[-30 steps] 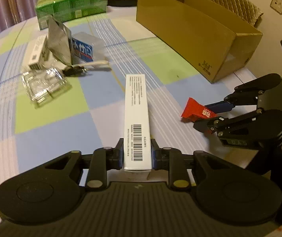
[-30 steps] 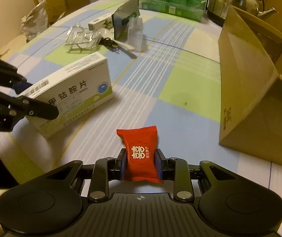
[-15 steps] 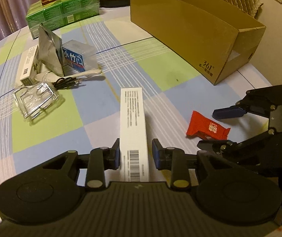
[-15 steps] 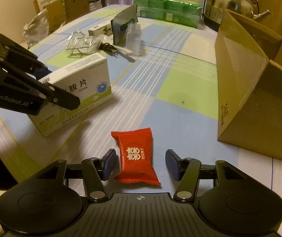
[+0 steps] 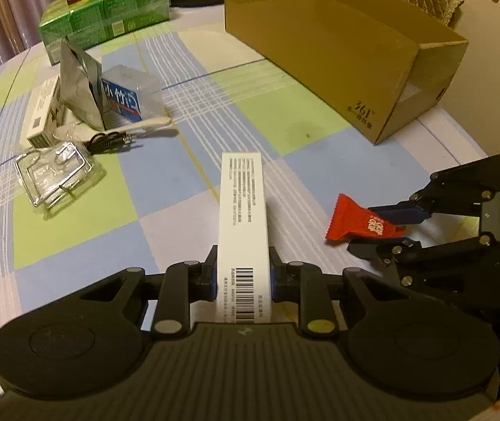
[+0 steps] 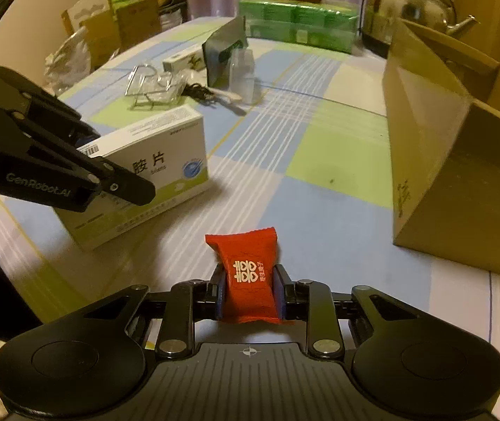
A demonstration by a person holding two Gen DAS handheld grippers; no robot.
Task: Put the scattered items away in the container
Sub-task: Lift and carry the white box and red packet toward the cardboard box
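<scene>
A long white medicine box (image 5: 244, 217) with a barcode lies along the left wrist view, and my left gripper (image 5: 243, 275) is shut on its near end. The same box (image 6: 151, 172) shows its printed side in the right wrist view, low over the checked tablecloth. My right gripper (image 6: 250, 282) is shut on a red candy packet (image 6: 246, 266). In the left wrist view that packet (image 5: 355, 221) sits between the right gripper's fingers at the right. The open cardboard box (image 5: 337, 52) stands at the far right, with its near wall (image 6: 460, 175) beside the packet.
At the far left lie a clear plastic tray (image 5: 57, 175), a silver pouch (image 5: 78, 94), a clear box with a blue label (image 5: 127, 101), a slim white carton (image 5: 41, 115), a white spoon (image 5: 144, 126) and a black cable (image 5: 109, 138). Green packs (image 5: 102, 17) and a kettle (image 6: 411, 3) stand at the back.
Both grippers held their items one second ago. Half a second ago both stood open around them. Now both have shut again on the white box and the red packet.
</scene>
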